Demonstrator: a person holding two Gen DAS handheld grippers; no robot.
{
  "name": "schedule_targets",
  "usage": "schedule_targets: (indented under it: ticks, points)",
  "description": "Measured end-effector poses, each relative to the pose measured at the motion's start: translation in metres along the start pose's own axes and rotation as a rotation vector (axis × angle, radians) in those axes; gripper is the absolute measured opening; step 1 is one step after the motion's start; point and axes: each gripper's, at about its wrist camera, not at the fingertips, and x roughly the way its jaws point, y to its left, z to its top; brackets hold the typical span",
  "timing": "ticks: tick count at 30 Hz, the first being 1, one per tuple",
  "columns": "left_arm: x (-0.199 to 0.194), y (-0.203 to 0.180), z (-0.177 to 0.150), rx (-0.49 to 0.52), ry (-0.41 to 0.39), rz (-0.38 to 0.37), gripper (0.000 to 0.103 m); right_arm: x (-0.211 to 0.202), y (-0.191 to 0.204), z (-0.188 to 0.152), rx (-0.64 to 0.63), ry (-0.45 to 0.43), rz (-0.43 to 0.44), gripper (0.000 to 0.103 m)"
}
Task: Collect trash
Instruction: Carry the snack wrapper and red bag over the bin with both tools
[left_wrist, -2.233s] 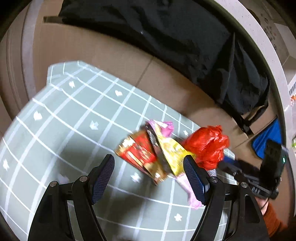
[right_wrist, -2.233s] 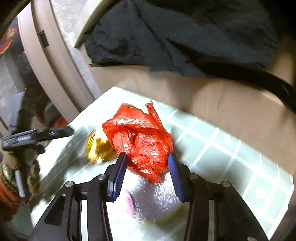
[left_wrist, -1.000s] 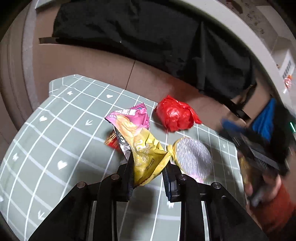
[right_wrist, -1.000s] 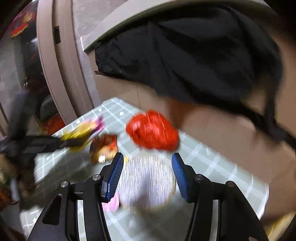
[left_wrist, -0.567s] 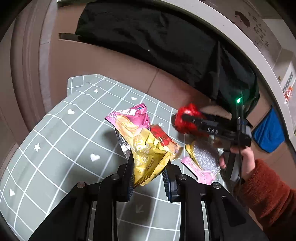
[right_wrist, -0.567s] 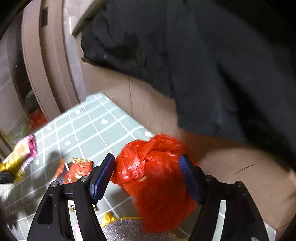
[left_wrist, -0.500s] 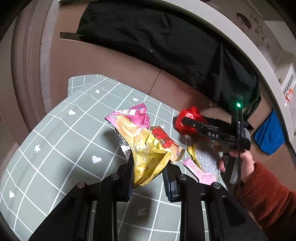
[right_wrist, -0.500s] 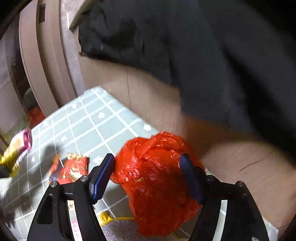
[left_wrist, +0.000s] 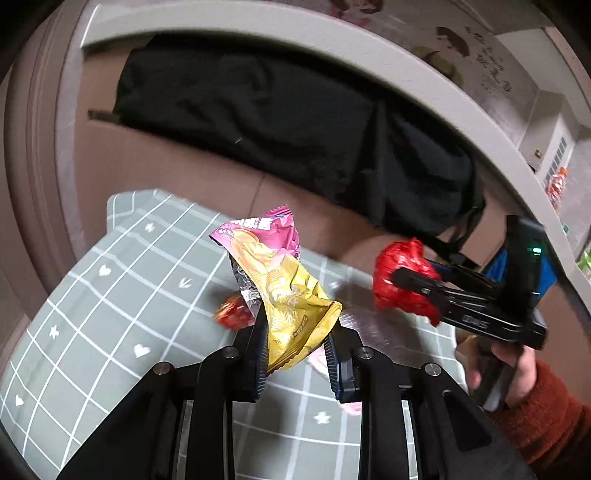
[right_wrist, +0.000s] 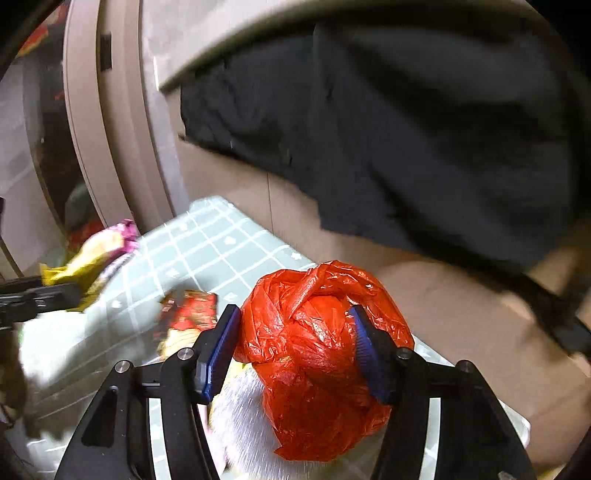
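My left gripper (left_wrist: 295, 332) is shut on a crumpled yellow and pink snack wrapper (left_wrist: 280, 280), which stands up out of the jaws above the green checked tablecloth (left_wrist: 129, 277). The right gripper (right_wrist: 295, 332) has a balled red plastic bag (right_wrist: 310, 354) between its blue pads; its jaws are closing and both pads press into the bag. In the left wrist view that red plastic bag (left_wrist: 399, 280) hangs clear of the table at the right. The snack wrapper (right_wrist: 96, 254) shows far left in the right wrist view.
A red wrapper (left_wrist: 231, 315) lies on the cloth behind my left fingers. A silver foil bag (right_wrist: 243, 417) and a pink wrapper (left_wrist: 351, 406) lie near it. A black cloth (left_wrist: 277, 122) drapes over a brown box behind the table. A rust sleeve (left_wrist: 535, 410) is at the right.
My left gripper shut on the yellow and pink wrapper and raised it. The right gripper came over the red bag, narrowed onto it and lifted it off the cloth.
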Motion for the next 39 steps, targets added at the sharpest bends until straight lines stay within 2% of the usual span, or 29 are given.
schedule_targets:
  ticks: [5,11,17,25,34,39]
  points:
    - [-0.015,-0.052,0.007,0.08,-0.052,-0.012,0.027,-0.068,-0.005,-0.008,0.017,-0.078,-0.022,0.056]
    - [-0.023,-0.121,0.018,0.187,-0.109,-0.041,0.027,-0.148,-0.022,-0.018,0.033,-0.181,-0.112,0.056]
    - [-0.022,-0.192,0.014,0.271,-0.145,-0.09,0.027,-0.211,-0.052,-0.038,0.075,-0.255,-0.195,0.056]
    - [-0.013,-0.277,-0.006,0.367,-0.136,-0.168,0.027,-0.268,-0.087,-0.069,0.113,-0.296,-0.327,0.056]
    - [0.009,-0.355,-0.033,0.439,-0.093,-0.243,0.027,-0.316,-0.137,-0.111,0.222,-0.322,-0.423,0.056]
    - [0.023,-0.386,-0.053,0.471,-0.058,-0.281,0.027,-0.336,-0.158,-0.137,0.274,-0.321,-0.454,0.056]
